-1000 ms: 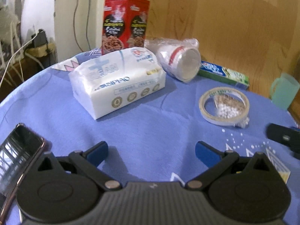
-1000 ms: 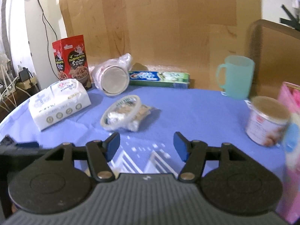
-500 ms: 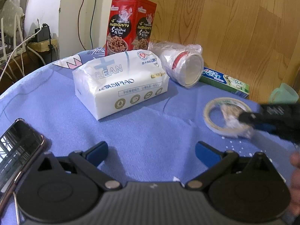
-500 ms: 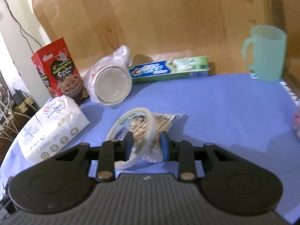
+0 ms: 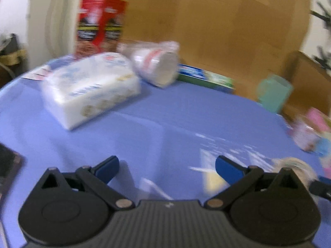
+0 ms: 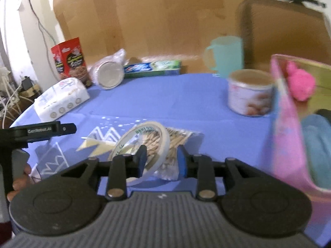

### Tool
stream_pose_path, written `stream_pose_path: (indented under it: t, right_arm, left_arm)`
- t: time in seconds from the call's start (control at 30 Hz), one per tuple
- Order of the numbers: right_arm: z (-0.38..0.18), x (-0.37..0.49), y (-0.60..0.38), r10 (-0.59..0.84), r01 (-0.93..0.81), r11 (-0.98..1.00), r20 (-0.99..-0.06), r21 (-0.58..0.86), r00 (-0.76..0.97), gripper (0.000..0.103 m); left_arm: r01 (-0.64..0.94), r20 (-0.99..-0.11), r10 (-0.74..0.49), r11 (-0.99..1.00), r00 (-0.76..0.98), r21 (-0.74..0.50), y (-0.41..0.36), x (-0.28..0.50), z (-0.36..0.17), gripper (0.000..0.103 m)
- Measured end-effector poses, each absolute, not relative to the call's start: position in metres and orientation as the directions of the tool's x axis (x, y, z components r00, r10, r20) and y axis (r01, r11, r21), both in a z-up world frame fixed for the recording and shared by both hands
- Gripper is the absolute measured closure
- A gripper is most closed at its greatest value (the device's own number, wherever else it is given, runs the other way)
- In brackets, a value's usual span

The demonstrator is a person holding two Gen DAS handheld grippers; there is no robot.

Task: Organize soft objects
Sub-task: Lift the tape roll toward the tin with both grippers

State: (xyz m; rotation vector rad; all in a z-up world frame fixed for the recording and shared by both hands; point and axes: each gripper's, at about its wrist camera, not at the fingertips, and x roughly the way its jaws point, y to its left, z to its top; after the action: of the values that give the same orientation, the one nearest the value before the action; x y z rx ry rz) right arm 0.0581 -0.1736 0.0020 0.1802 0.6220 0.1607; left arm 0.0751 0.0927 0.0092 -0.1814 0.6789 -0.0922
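My right gripper (image 6: 161, 158) is shut on a tape roll (image 6: 142, 142) together with a clear bag of cotton swabs (image 6: 178, 138), held just above the blue tablecloth (image 6: 165, 101). My left gripper (image 5: 166, 166) is open and empty over the cloth; its body also shows in the right wrist view (image 6: 39, 131). A white tissue pack (image 5: 89, 86) lies at the left, also seen in the right wrist view (image 6: 62, 99). A pink box (image 6: 289, 119) at the right holds a pink fluffy ball (image 6: 301, 84) and a blue cloth (image 6: 318, 144).
A red snack tin (image 5: 101, 23), a wrapped stack of cups (image 5: 157, 66), a toothpaste box (image 5: 204, 77) and a green mug (image 5: 274, 94) line the back edge. A round can (image 6: 250, 92) stands near the pink box. A phone (image 5: 8, 165) lies at the left.
My right gripper closed on the tape roll and swab bag and carried them back toward the near right. My left gripper swung to the right and stays open.
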Motion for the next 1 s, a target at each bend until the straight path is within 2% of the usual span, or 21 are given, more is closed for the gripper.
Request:
stream_pose_path:
  t: [0.1,0.13,0.17,0.2,0.3,0.33,0.37,0.43,0.5,0.53,0.7,0.83,0.93,1.0]
  right_arm:
    - [0.001,0.057,-0.177,0.197,-0.1,0.974,-0.55,0.202,0.811,0.062]
    - [-0.001,0.058,-0.178,0.205,-0.104,0.973,-0.554,0.208,0.807,0.065]
    - [-0.004,0.059,-0.179,0.222,-0.114,0.969,-0.559,0.221,0.799,0.072]
    - [-0.004,0.058,-0.181,0.249,-0.131,0.961,-0.556,0.244,0.793,0.087]
    - [-0.004,0.052,-0.189,0.289,-0.139,0.943,-0.54,0.301,0.791,0.09]
    - [-0.005,0.051,-0.196,0.314,-0.132,0.927,-0.537,0.35,0.783,0.091]
    - [-0.006,0.051,-0.203,0.338,-0.123,0.909,-0.532,0.399,0.776,0.092]
    - [-0.006,0.05,-0.214,0.363,-0.105,0.881,-0.516,0.461,0.776,0.093]
    - [0.0,0.044,-0.222,0.36,-0.097,0.87,-0.488,0.484,0.795,0.095]
    - [0.005,0.04,-0.226,0.353,-0.099,0.868,-0.466,0.486,0.811,0.101]
    - [0.029,0.016,-0.252,0.286,-0.083,0.871,-0.364,0.484,0.886,0.101]
    - [0.04,-0.002,-0.277,0.171,-0.025,0.898,-0.297,0.44,0.939,0.101]
    - [0.045,-0.015,-0.301,0.069,0.053,0.902,-0.262,0.429,0.962,0.1]
    - [0.044,-0.021,-0.31,0.072,0.05,0.895,-0.254,0.443,0.964,0.099]
  left_arm:
    - [0.153,-0.609,-0.313,0.941,0.729,-0.3,0.068,0.066,0.01,0.0]
    - [0.194,-0.615,-0.356,0.929,0.703,-0.315,0.058,0.066,0.009,0.0]
    - [0.219,-0.622,-0.375,0.924,0.688,-0.315,0.05,0.066,0.008,0.0]
    - [0.234,-0.628,-0.372,0.927,0.684,-0.294,0.041,0.065,0.008,0.001]
    - [0.283,-0.642,-0.387,0.922,0.662,-0.265,0.021,0.062,0.009,0.01]
    - [0.302,-0.643,-0.411,0.911,0.646,-0.279,0.016,0.061,0.01,0.024]
    - [0.32,-0.646,-0.441,0.897,0.624,-0.303,0.013,0.062,0.011,0.044]
    - [0.346,-0.651,-0.502,0.865,0.569,-0.365,0.007,0.065,0.014,0.065]
    - [0.357,-0.642,-0.528,0.849,0.556,-0.388,0.0,0.067,0.021,0.065]
    - [0.369,-0.635,-0.53,0.848,0.563,-0.381,-0.007,0.065,0.027,0.065]
    - [0.516,-0.557,-0.606,0.789,0.568,-0.332,-0.058,0.049,0.069,0.065]
    - [0.624,-0.549,-0.642,0.739,0.535,-0.256,-0.123,0.046,0.092,0.065]
    - [0.665,-0.535,-0.634,0.728,0.558,-0.168,-0.163,0.045,0.107,0.058]
    - [0.658,-0.518,-0.632,0.735,0.577,-0.164,-0.166,0.048,0.115,0.053]
